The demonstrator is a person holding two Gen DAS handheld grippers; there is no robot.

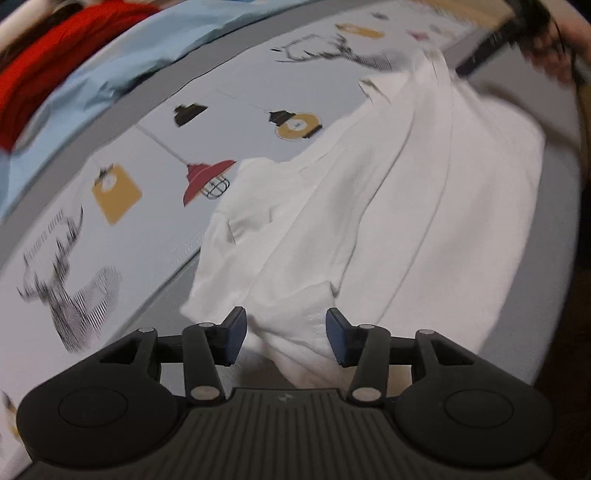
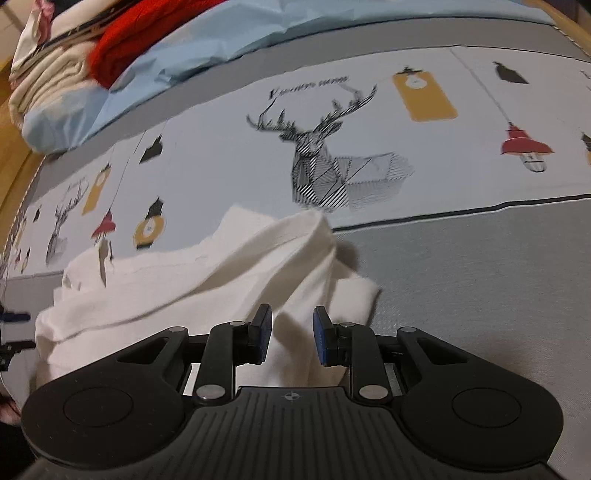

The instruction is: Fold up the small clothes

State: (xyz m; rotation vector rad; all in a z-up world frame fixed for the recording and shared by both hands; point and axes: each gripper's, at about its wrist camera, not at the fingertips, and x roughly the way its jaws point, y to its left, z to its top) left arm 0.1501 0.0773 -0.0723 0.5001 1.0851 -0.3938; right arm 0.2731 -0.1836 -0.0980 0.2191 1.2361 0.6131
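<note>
A white garment (image 1: 406, 221) lies crumpled on a printed cloth with deer and lamps (image 1: 155, 155). In the left wrist view my left gripper (image 1: 286, 334) stands open over the garment's near edge. A bunched fold sits between its blue pads (image 1: 338, 336) with slack at the left pad. In the right wrist view the same white garment (image 2: 192, 280) is drawn up in taut creases toward my right gripper (image 2: 291, 334). That gripper is shut on a thick fold, which fills the gap between the pads. A blurred hand (image 1: 557, 55) shows at the top right of the left wrist view.
A light blue sheet (image 2: 229, 33), a red garment (image 2: 136, 40) and a cream bundle (image 2: 48, 92) are piled along the far side. A grey border of the cloth (image 2: 480, 277) stretches right of the garment. A wooden edge (image 2: 14, 177) shows at the left.
</note>
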